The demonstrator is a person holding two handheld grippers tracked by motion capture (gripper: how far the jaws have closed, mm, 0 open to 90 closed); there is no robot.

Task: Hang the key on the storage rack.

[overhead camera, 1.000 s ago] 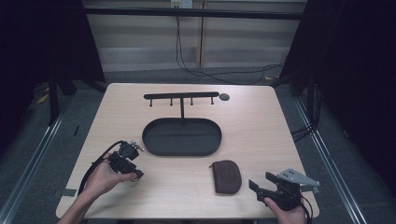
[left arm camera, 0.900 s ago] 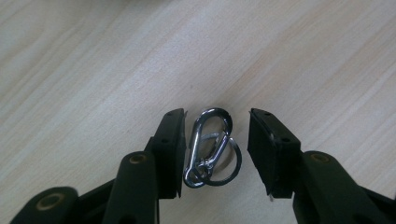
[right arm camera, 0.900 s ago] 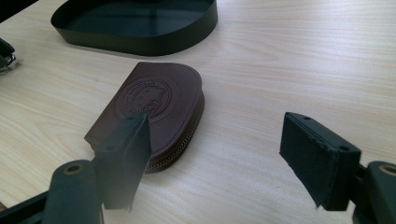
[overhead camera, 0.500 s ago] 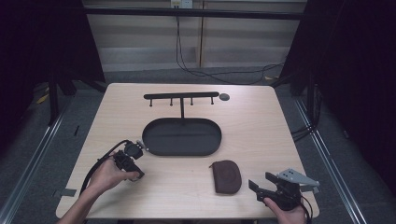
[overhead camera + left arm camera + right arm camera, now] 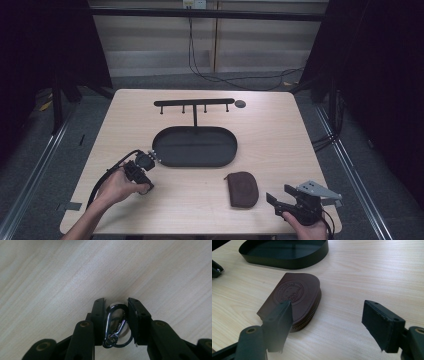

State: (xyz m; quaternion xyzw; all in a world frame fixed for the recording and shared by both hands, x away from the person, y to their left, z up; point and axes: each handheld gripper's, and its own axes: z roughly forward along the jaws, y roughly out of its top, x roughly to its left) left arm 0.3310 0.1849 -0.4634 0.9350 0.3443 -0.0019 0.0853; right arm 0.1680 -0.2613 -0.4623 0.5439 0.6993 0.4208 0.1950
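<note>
I work in a lab-like recording booth: black curtains (image 5: 385, 75) flank my pale wooden desk (image 5: 280, 145), cables (image 5: 235, 75) trail across grey floor (image 5: 45, 165).

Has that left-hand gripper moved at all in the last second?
Yes. The left gripper, shut on a carabiner, has edged forward and a little right, closer to the near-left end of the black oval tray.

Wooden table, black tray, hook stand

The pale wooden table (image 5: 280, 140) carries a black oval tray (image 5: 195, 146) near its middle — shallow, dark inside. Behind the tray rises a black stand (image 5: 194, 103), a thin post topped by a crossbar with four small hooks hanging under it. Just beside the bar's right end lies a small dark disc (image 5: 240, 104). Beyond the far edge, black cables (image 5: 235, 80) trail over grey floor — dark curtains hang either side.
</note>
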